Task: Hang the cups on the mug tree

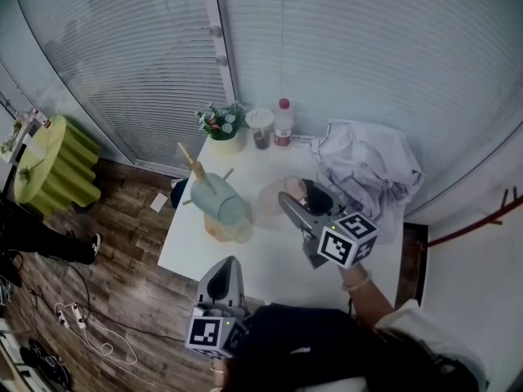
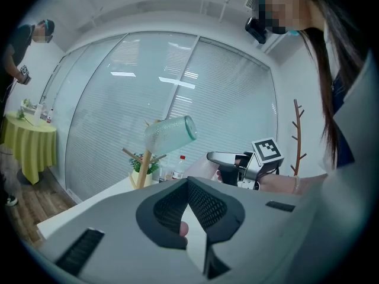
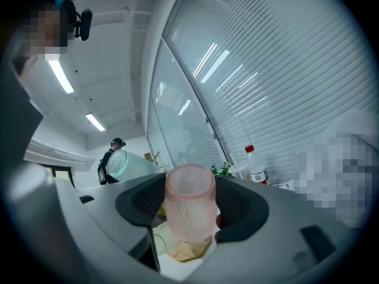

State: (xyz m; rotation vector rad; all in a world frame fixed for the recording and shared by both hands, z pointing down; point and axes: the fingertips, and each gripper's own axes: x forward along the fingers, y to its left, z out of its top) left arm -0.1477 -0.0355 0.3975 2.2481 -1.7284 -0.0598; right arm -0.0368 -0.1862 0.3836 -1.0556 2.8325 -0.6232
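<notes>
Clamping a pink cup in the right claw, with a pad pressed to each side of its pebbled wall. Holds it over the white counter, just right of the mug tree and close to the tan base, though not touching any peg as far as the head view tells. Shows a pale green cup already hung on the wooden tree, lying tilted across a peg. Holds the left claw low at the counter's near edge, well apart from the tree, with the pads meeting at their tips and gripping nothing. Lines up a small potted plant, a lidded clear tub and a red-capped bottle along the far edge of the counter. Piles a crumpled white cloth at the far right corner. Catches a yellow-green side table on the wood floor off to the left, and a second person standing near it in the left gripper view.
</notes>
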